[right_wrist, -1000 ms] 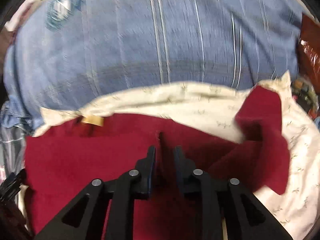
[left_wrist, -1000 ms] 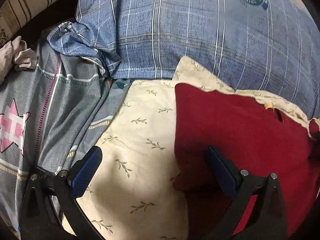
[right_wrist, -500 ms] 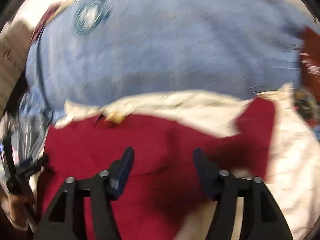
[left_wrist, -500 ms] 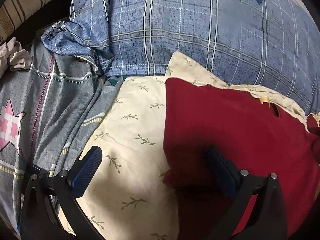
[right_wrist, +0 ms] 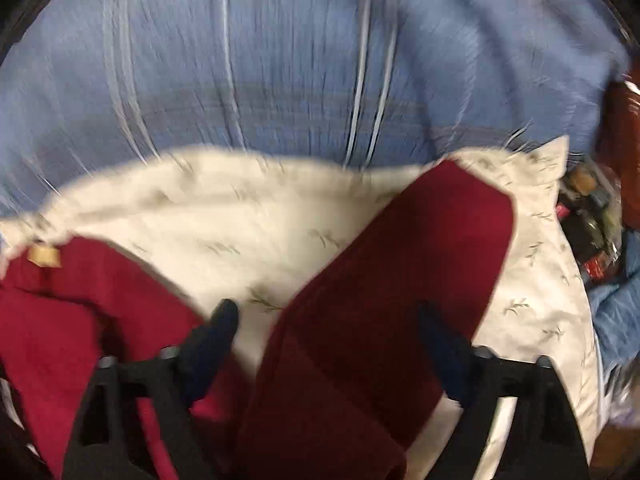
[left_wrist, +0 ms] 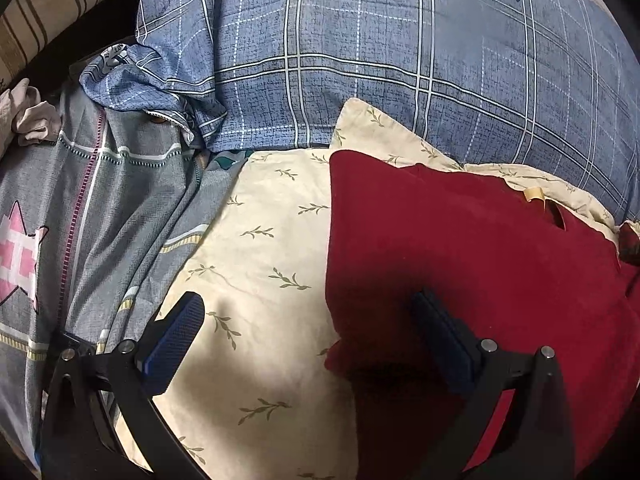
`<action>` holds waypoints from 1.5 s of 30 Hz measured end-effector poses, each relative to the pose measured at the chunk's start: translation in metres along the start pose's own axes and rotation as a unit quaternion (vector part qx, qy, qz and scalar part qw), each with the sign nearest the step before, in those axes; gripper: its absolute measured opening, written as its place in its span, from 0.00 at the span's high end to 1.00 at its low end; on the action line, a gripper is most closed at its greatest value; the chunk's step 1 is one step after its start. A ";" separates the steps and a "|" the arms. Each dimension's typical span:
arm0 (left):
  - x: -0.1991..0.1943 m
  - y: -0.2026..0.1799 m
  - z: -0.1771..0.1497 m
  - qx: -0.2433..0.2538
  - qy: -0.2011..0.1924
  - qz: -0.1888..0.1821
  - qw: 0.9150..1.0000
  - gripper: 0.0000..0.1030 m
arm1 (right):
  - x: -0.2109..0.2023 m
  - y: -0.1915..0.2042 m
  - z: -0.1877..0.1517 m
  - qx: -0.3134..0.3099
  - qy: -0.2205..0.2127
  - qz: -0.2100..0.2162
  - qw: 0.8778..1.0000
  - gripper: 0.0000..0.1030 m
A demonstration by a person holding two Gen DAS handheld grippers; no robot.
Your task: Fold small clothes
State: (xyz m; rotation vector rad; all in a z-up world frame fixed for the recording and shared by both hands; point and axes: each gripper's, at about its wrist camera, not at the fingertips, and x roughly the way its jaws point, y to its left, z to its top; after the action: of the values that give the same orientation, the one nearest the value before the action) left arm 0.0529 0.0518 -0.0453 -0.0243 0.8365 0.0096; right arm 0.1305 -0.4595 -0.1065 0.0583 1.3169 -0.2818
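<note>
We judge the red garment [right_wrist: 400,272] soft, light, best pinched at its sleeve edge; right gripper [right_wrist: 328,320] jaws just closing, gripping nothing; left gripper [left_wrist: 308,336] wide, empty.

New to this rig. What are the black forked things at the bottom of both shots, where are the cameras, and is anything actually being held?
No robot arm here: a person holds a two-finger claw in each hand, and a fisheye camera on each claw looks forward along its fingers. The black forks are those fingers, with blue pads.

Left wrist view: the left claw is open over the left edge of a dark red garment, gripping nothing. The garment lies on a cream leaf-print cloth, with a blue plaid pillow behind and a grey quilt with a pink star to the left.

Right wrist view, motion-blurred: the right claw hangs over the red sleeve. Its jaws have just been closing but the pads do not press on the fabric, so nothing is held.
</note>
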 end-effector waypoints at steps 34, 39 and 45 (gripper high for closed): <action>-0.034 0.063 0.018 -0.113 -0.057 -0.019 0.992 0.00 | -0.144 0.252 -0.129 -0.341 -0.141 0.276 0.888 0.54; -0.032 0.061 0.017 -0.116 -0.052 -0.031 0.991 0.00 | -0.166 0.242 -0.129 -0.302 -0.187 0.317 0.879 0.38; -0.034 0.057 0.018 -0.104 -0.059 -0.027 0.993 0.00 | -0.157 0.288 -0.096 -0.242 -0.199 0.348 0.884 0.35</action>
State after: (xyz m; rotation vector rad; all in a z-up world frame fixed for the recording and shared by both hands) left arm 0.0426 0.1094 -0.0094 -0.2400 0.7142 0.0458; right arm 0.0734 -0.1355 -0.0139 0.0436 0.8502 0.6254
